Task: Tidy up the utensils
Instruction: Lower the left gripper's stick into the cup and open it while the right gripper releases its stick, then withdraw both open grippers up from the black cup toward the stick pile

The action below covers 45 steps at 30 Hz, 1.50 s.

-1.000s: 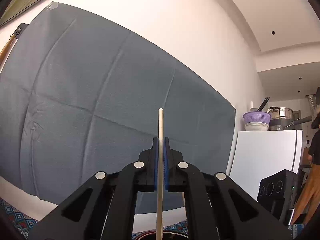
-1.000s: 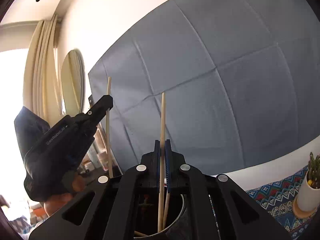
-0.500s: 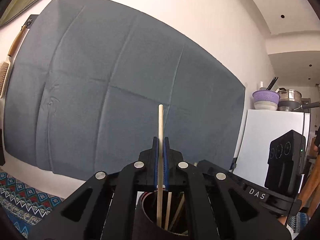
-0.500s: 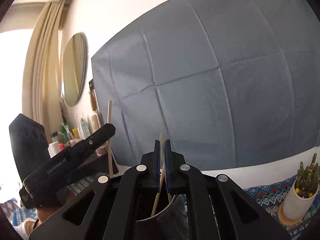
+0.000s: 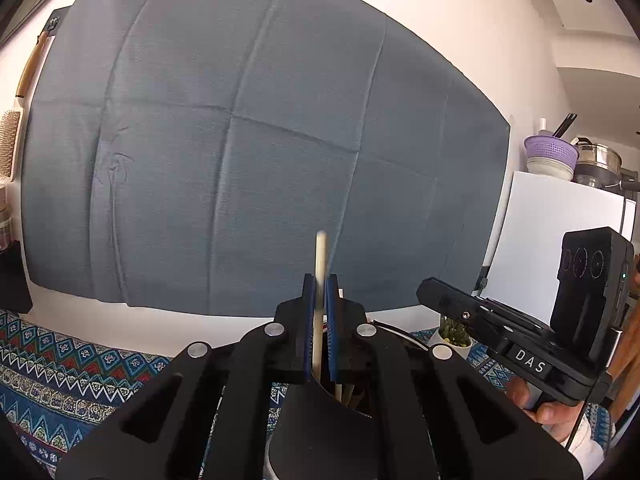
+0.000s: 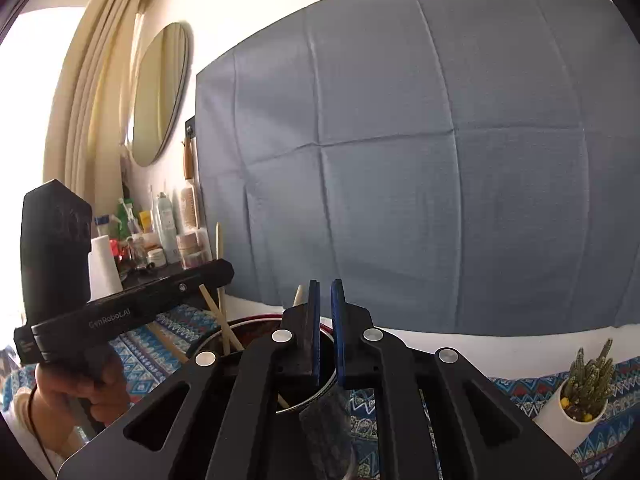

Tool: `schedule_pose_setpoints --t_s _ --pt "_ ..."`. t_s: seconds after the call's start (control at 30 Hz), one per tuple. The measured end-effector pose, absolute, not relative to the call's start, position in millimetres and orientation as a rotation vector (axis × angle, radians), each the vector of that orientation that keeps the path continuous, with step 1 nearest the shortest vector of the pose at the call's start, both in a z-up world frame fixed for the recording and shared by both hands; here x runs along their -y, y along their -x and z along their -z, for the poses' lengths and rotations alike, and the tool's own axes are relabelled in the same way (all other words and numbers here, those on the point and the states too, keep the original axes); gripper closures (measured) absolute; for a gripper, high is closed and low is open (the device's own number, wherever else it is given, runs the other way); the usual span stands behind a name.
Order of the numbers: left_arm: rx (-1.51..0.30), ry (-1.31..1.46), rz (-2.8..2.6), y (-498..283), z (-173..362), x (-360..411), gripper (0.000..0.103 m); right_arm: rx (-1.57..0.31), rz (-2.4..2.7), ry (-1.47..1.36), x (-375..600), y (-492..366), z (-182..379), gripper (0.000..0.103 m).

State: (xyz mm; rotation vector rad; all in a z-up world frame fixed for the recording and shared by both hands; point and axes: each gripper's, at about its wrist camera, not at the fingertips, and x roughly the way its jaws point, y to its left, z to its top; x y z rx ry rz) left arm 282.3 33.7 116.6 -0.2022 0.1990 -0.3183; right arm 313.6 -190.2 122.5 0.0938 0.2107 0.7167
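Left gripper (image 5: 320, 312) has its blue pads (image 5: 308, 320) close together with an upright wooden chopstick (image 5: 320, 264) standing in the slot between them; the stick looks blurred, so whether the pads actually squeeze it cannot be told. Its top end pokes above the fingertips and its lower end drops into the dark holder (image 5: 352, 388) directly under the fingers, where other sticks (image 5: 339, 392) sit. Right gripper (image 6: 325, 320) hangs over the same holder (image 6: 248, 328) with its pads (image 6: 339, 328) apart and a clear gap, nothing between them. Just left of its left pad a wooden stick tip (image 6: 297, 294) rises from the holder, and further left more sticks (image 6: 218, 316) lean against the rim. From the right wrist view the left gripper (image 6: 216, 274) comes in from the left side with its chopstick (image 6: 218, 240) sticking up. Right of the right gripper, well apart, a small cactus pot (image 6: 576, 404) stands on the patterned tablecloth (image 6: 512, 394). A grey cloth (image 6: 400, 160) hangs on the wall ahead of both grippers
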Motion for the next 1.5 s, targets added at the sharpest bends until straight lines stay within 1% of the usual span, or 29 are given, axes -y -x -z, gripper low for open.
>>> schedule_pose_setpoints --t_s 0.03,0.07,0.1,0.13,0.17,0.2,0.23,0.27,0.3,0.33,0.37,0.4,0.43,0.57,0.67,0.8,0.97,1.07,1.17,1.37,1.5 --pt "-0.196 0.201 0.308 -281 -118 -35 0.079 -0.21 -0.713 -0.1 192 -314 -123 0.094" --pt "-0.191 0.203 0.298 -281 -118 -37 0.074 -0.206 -0.706 -0.11 195 -315 -124 0.09" --pt "-0.191 0.204 0.295 -279 -120 -38 0.065 -0.203 -0.701 -0.119 198 -315 -125 0.08" --pt "-0.193 0.208 0.294 -279 -120 -40 0.061 -0.199 -0.696 -0.125 201 -314 -125 0.071" --pt "-0.196 0.209 0.29 -279 -121 -42 0.058 -0.194 -0.687 -0.126 202 -314 -125 0.068" --pt "-0.197 0.209 0.278 -279 -122 -43 0.051 -0.191 -0.678 -0.124 204 -314 -125 0.066" --pt "-0.195 0.209 0.269 -278 -123 -45 0.042 -0.19 -0.668 -0.124 205 -315 -125 0.059" --pt "-0.194 0.208 0.263 -278 -124 -48 0.036 -0.192 -0.656 -0.127 207 -315 -125 0.049" --pt "-0.192 0.208 0.255 -278 -124 -50 0.027 -0.189 -0.643 -0.13 209 -316 -126 0.045" --pt "-0.189 0.208 0.248 -277 -124 -52 0.021 -0.183 -0.628 -0.13 211 -316 -126 0.037" --pt "-0.191 0.204 0.243 -277 -125 -53 0.018 -0.18 -0.613 -0.127 212 -316 -127 0.033" --pt "-0.2 0.198 0.237 -278 -125 -54 0.009 -0.179 -0.6 -0.124 214 -316 -127 0.026" --pt "-0.211 0.193 0.228 -279 -126 -55 0.006 -0.179 -0.587 -0.121 215 -317 -128 0.019" --pt "-0.237 0.189 0.194 -282 -127 -57 0.006 -0.193 -0.553 -0.107 216 -321 -129 0.012" --pt "-0.279 0.193 0.195 -286 -126 -60 0.006 -0.22 -0.516 -0.118 218 -326 -127 0.009" --pt "-0.322 0.127 0.148 -288 -127 -56 0.006 -0.246 -0.482 -0.196 229 -334 -125 0.008" --pt "-0.358 0.086 0.137 -285 -134 -50 0.006 -0.342 -0.439 -0.321 244 -348 -127 0.008" --pt "-0.346 0.083 0.135 -279 -137 -47 0.006 -0.455 -0.445 -0.309 245 -353 -133 0.008" --pt "-0.385 0.061 0.131 -278 -137 -45 0.006 -0.477 -0.456 -0.306 246 -346 -139 0.008" --pt "-0.508 0.078 0.119 -267 -131 -48 0.006 -0.607 -0.477 -0.285 247 -323 -147 0.008" --pt "-0.597 0.102 0.11 -252 -122 -51 0.006 -0.724 -0.45 -0.249 242 -306 -140 0.008"
